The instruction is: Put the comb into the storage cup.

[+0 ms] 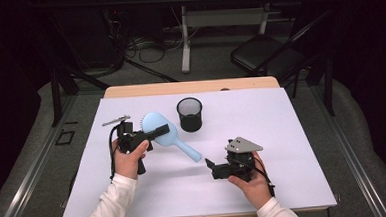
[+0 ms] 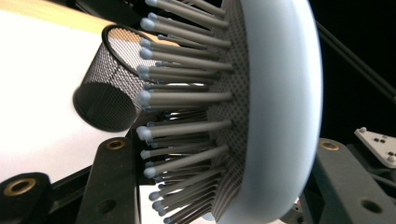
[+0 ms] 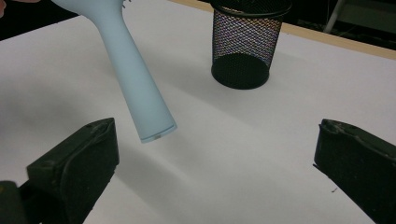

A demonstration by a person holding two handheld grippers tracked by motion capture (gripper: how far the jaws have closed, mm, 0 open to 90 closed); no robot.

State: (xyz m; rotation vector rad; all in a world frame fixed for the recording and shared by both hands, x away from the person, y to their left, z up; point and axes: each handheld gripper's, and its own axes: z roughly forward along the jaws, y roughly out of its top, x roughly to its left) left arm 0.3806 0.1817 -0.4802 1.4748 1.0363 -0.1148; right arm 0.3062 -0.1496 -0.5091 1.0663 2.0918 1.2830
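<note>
1. The table (image 1: 292, 133), covered in white, carries everything; the person's two hands come in from its near edge, the left gripper (image 1: 154, 133) to the left, the right gripper (image 1: 210, 165) to the right.

2. The black mesh cup (image 1: 190, 114) stands upright toward the far middle of the table, just beyond the brush head and well apart from the right gripper.

3. The light blue hairbrush (image 1: 164, 131) is held off the table surface by the left gripper, whose jaws are clamped across the head. In the left gripper view the bristles (image 2: 187, 98) point sideways at one jaw and the smooth back faces the other.

4. The long axis of the hairbrush runs from the head at the left gripper down to the handle (image 3: 140, 88), whose butt end points toward the right gripper.

5. The right gripper's jaws stand wide apart and hold nothing. The handle end hangs just ahead of them, nearer one jaw than the other and, as far as its view lets one judge, not yet between them.

6. The right hand is the nearer one to take the handle; a short reach forward along that axis looks like enough.
</note>
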